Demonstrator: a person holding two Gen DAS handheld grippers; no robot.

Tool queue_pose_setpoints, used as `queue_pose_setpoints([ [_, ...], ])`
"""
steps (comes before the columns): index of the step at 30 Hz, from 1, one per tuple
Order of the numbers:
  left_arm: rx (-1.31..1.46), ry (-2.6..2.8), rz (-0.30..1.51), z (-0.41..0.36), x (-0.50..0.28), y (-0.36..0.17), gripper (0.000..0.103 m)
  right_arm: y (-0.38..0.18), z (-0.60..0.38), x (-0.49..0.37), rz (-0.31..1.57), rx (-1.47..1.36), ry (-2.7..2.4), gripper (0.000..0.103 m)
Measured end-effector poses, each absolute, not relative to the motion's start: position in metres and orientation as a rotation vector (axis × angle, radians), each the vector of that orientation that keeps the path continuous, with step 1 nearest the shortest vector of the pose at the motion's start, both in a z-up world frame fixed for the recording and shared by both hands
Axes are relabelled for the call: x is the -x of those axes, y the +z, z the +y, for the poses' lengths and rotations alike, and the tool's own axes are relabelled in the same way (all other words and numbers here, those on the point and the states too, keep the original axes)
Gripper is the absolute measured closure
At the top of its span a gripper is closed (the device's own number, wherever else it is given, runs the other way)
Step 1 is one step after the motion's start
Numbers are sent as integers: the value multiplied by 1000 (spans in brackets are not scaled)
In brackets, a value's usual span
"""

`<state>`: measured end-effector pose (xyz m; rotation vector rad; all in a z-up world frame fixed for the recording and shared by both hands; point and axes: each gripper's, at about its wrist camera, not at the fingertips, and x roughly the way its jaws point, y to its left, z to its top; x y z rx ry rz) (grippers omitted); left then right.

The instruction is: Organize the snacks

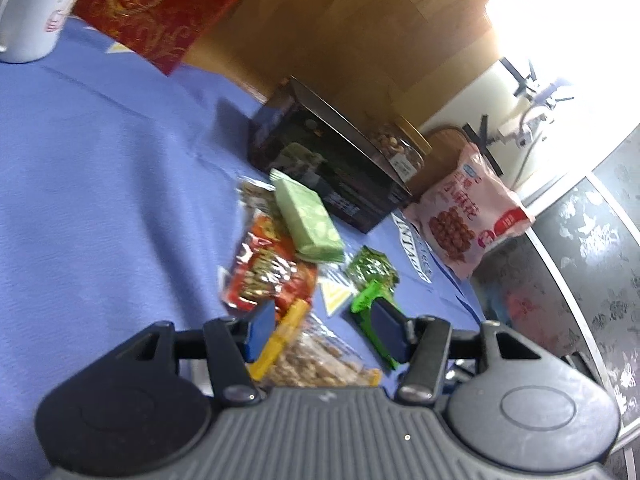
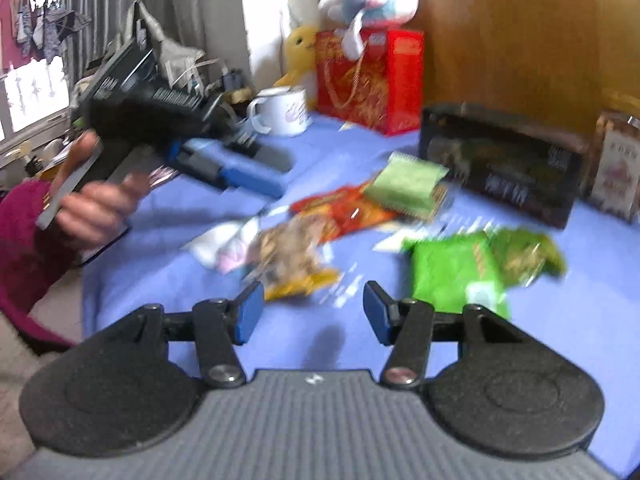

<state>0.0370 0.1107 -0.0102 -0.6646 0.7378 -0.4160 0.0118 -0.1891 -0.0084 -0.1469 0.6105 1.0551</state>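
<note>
**Loose packets waiting, both grippers empty**

On the blue tablecloth (image 2: 168, 280), in front of the dark box (image 2: 500, 164): a scattered heap of small snack packets, some overlapping. Counted from the right wrist view, despite blur:

- one pale green packet (image 2: 404, 184), lying partly on one red-orange packet (image 2: 344, 212)
- one clear nut packet (image 2: 292, 256) with a yellow edge
- one white-pink packet (image 2: 224, 248) just beside it
- one bright green packet (image 2: 452, 272) touching one darker green packet (image 2: 528, 256)

Six in all. Further off in the left wrist view, one large pink bag (image 1: 468, 216) at the table edge and one jar (image 1: 400, 144) behind the box. Also one white mug (image 2: 284, 114) and one red gift bag (image 2: 372, 80), neither a snack to sort.

Probably light, soft and crinkly, with slick film apt to slide between pads. Contents such as nuts or crisps likely to crush under a hard squeeze. Best taken by a flat sealed edge or a corner, not across the puffed middle. Jar likely heavier and rigid.

Right gripper (image 2: 314, 316) hovering above bare cloth, fingers wide apart, nothing between them. Left gripper (image 1: 324, 312) held in a hand (image 2: 92, 208) above the cloth, fingers about half spread. Nut packet seen below the gap, apparently not clamped.
</note>
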Motion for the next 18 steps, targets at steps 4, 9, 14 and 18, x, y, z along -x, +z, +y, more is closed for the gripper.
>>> queue_pose_setpoints([
  [4,648,-433,780,94,-42,-18,49,-20,-174,-7,653,187,1054,46],
  [9,594,-385,824,86,-39,-26,53,-17,-174,-22,638,112,941,45],
  [14,621,-403,834,94,-32,-27,50,-13,-194,-31,615,15,817,45],
  [18,606,-423,823,94,-26,-22,48,-12,-206,-29,618,-10,825,45],
])
